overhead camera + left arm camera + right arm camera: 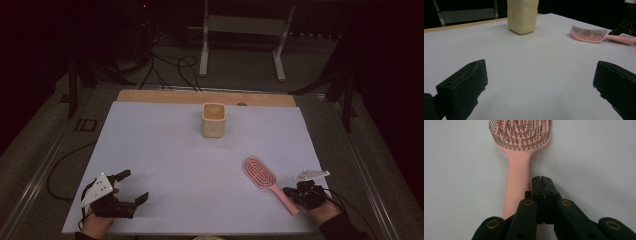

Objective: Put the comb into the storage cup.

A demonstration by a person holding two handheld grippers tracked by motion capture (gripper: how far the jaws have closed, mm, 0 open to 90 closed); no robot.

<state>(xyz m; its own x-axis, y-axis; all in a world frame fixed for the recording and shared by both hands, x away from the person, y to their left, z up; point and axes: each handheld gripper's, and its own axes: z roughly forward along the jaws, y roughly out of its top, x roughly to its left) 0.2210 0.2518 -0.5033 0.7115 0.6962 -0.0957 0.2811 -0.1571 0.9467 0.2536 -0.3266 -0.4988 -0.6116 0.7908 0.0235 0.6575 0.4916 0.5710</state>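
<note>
A white sheet covers the desk (165, 150), with a strip of bare wood along the far edge. A cream cup (214, 120) stands upright near the middle of the far edge, its mouth up. A pink brush (267, 181) lies bristles up toward the near right corner, its head pointing to the desk's middle and its handle toward the near right edge.

The left gripper (134, 187) rests at the near left corner in a hand (98, 224), its jaws spread wide with nothing between them; in the left gripper view the cup (522, 15) and brush (592, 35) lie well beyond the gripper (540, 82).

The right gripper (288, 191) sits at the near right corner, its jaws pressed together on nothing. In the right gripper view the gripper (541, 179) lies just beside the brush (517, 163) handle, on its right; whether it touches cannot be told.
</note>
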